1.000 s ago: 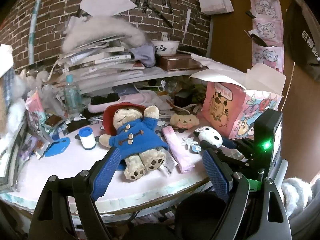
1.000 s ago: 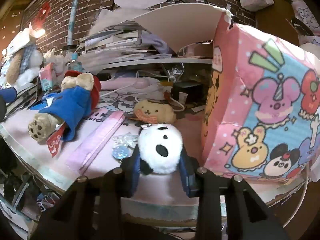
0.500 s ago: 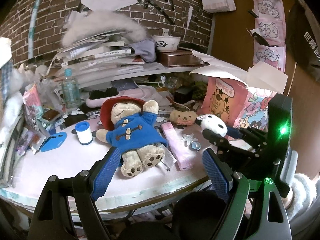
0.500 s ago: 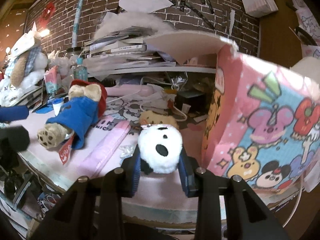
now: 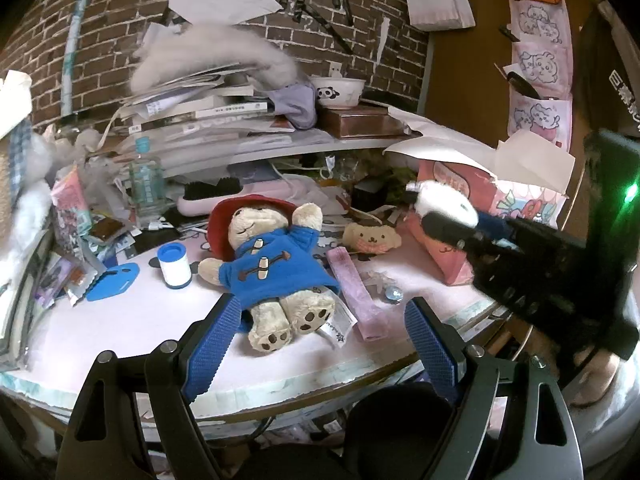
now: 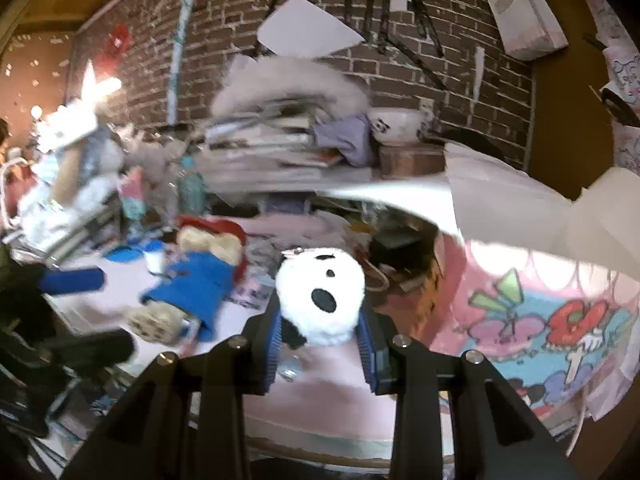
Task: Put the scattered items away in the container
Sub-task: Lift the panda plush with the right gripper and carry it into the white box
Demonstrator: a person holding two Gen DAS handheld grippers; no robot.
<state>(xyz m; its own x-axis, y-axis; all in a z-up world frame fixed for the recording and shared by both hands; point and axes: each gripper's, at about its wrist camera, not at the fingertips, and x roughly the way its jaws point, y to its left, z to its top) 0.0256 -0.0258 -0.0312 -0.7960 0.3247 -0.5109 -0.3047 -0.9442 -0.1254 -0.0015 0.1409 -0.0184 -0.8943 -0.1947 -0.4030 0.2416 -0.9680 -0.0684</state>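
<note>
White plush panda (image 6: pixel 320 300) pinched in right gripper (image 6: pixel 322 344), raised beside pink box (image 6: pixel 540 328), presumably to clear its rim. Left gripper (image 5: pixel 316 344) wide, empty, before bear (image 5: pixel 272 264).

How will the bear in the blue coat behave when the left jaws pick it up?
The bear in the blue coat looks soft-stuffed, so it should squash in the grip. Its legs and arms probably dangle. The dangling tag may drag across the table.

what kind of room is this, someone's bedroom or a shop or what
Most likely a cluttered desk in a home or hobby room: a brick wall behind, a shelf stacked with books, and plush toys such as a teddy bear on the pink tabletop.
</note>
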